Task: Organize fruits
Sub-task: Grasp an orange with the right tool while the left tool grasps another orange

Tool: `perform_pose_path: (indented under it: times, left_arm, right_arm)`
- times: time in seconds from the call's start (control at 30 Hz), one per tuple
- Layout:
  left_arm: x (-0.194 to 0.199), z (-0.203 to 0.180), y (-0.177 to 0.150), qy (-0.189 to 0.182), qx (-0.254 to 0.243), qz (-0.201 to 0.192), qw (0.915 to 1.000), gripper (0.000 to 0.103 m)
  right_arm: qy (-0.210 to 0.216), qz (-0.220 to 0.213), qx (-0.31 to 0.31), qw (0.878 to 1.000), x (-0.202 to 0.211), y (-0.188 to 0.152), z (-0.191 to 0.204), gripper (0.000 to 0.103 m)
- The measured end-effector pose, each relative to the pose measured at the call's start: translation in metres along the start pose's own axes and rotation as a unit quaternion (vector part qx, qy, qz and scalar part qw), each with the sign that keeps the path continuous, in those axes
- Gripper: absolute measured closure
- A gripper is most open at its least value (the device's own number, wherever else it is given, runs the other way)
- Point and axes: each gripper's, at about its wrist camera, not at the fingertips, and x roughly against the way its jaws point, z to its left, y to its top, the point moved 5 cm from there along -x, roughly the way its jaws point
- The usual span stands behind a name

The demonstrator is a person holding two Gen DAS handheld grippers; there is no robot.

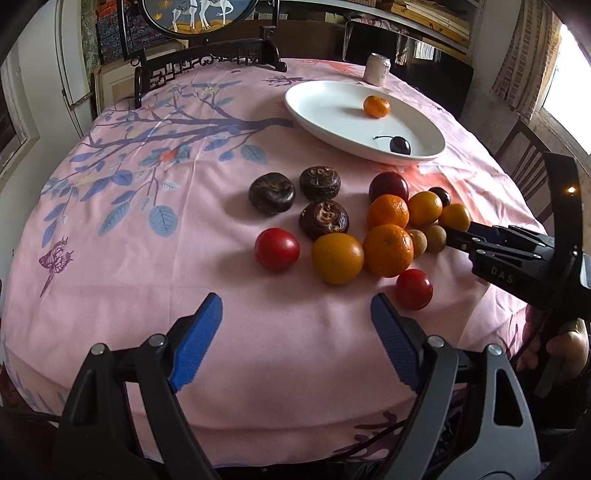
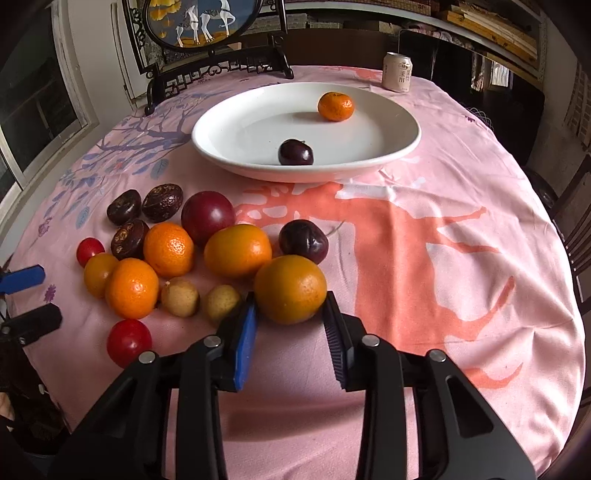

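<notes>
My right gripper (image 2: 290, 304) is shut on a round orange (image 2: 290, 290) at the near right end of the fruit pile, its blue pads pressed against both sides. Beside it lie more oranges (image 2: 238, 251), two small tan fruits (image 2: 180, 297), dark plums (image 2: 303, 240), red fruits (image 2: 129, 341) and brown knobbly ones (image 2: 162, 202). Behind the pile a white oval plate (image 2: 221, 155) holds a mandarin (image 2: 335, 106) and a dark plum (image 2: 295, 152). My left gripper (image 1: 295, 301) hangs open and empty over the pink tablecloth, just short of a red fruit (image 1: 277, 249) and an orange (image 1: 337, 257).
A drink can (image 2: 397, 72) stands behind the plate at the far right. A dark carved stand with a round painted screen (image 2: 207, 33) sits at the table's far edge. Chairs (image 1: 528, 162) stand around the table. Bare pink cloth (image 2: 461, 240) lies right of the pile.
</notes>
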Motion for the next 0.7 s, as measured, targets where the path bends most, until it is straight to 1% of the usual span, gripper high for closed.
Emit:
perform_pose_path:
  times: [0.03,0.1,0.17,0.23,0.27,0.33,0.37,0.4,0.43,0.47,0.5,0.53,0.7]
  left_arm:
    - [-0.002,-0.001,0.0,-0.003,0.003,0.004,1.0,0.02]
    - [-0.004,-0.005,0.001,-0.011,0.005,0.004,0.9999,0.023]
    - [-0.008,-0.013,0.002,-0.016,-0.001,0.006,0.9998,0.033]
    - [-0.013,-0.022,0.002,-0.026,-0.01,0.013,0.9995,0.041]
    - [-0.017,-0.025,0.002,-0.027,-0.013,0.017,0.9994,0.043]
    - [-0.026,-0.028,0.004,-0.019,-0.015,0.022,0.9995,0.043]
    - [-0.031,-0.028,0.006,-0.015,-0.013,0.025,0.9995,0.045]
    - [-0.037,-0.027,0.008,-0.011,-0.011,0.029,0.9995,0.048]
    - [-0.042,-0.025,0.01,-0.006,-0.008,0.031,0.9995,0.055]
    - [-0.043,-0.025,0.013,-0.001,-0.007,0.025,0.9997,0.056]
    - [-0.045,-0.025,0.016,-0.004,-0.006,0.024,0.9997,0.058]
    - [-0.046,-0.025,0.019,-0.008,-0.003,0.023,0.9997,0.063]
    - [-0.051,-0.023,0.026,-0.019,0.007,0.018,0.9996,0.064]
  right_arm:
    - [0.005,-0.003,-0.003,1.0,0.006,-0.002,0.0,0.067]
    - [-0.003,-0.011,0.003,1.0,0.018,-0.005,0.0,0.067]
    - [-0.007,-0.014,0.001,1.0,0.028,-0.01,-0.004,0.067]
    - [-0.009,-0.014,-0.006,1.0,0.034,-0.015,-0.009,0.067]
    - [-0.01,-0.015,-0.009,1.0,0.036,-0.018,-0.011,0.067]
    - [-0.002,-0.018,-0.016,1.0,0.041,-0.021,-0.014,0.067]
    - [0.003,-0.02,-0.019,1.0,0.043,-0.023,-0.014,0.067]
    - [0.005,-0.022,-0.02,1.0,0.045,-0.023,-0.014,0.067]
    - [0.006,-0.025,-0.021,0.999,0.047,-0.023,-0.014,0.067]
    - [0.007,-0.028,-0.021,0.999,0.049,-0.024,-0.015,0.067]
    - [0.009,-0.03,-0.021,0.999,0.051,-0.023,-0.015,0.067]
    - [0.009,-0.031,-0.022,0.999,0.052,-0.023,-0.016,0.067]
    - [0.01,-0.03,-0.024,0.999,0.052,-0.024,-0.017,0.067]
